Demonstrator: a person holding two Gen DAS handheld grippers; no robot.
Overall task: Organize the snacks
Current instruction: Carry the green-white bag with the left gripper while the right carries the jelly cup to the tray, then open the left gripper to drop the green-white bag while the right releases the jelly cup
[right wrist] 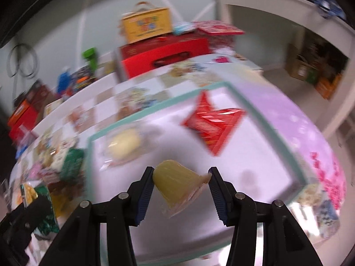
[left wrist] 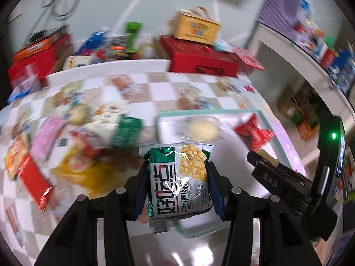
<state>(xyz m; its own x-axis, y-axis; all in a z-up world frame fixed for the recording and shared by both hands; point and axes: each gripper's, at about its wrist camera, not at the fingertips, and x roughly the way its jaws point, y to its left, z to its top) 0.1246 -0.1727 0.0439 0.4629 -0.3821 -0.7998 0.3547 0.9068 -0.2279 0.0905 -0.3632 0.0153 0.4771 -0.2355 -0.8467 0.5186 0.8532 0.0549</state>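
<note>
1. In the left wrist view we see the left gripper at lower centre, closed on a green-and-white snack packet pinched upright between its pads.
2. In the right wrist view the right gripper clamps a pale yellow wrapped snack – its clear wrapper crumples against the right-hand pad.
3. Beneath both lies a white tray with a mint-green rim, holding a round pale bun in clear wrap and a red packet.
4. The table wears a checkered cloth; at the left of the frame, beside the tray, loose snacks lie blurred.
5. Along the upper frame – red boxes, a yellow carton, a green bottle, a pale wall behind.
6. At upper right a white shelf carries more packages.
</note>
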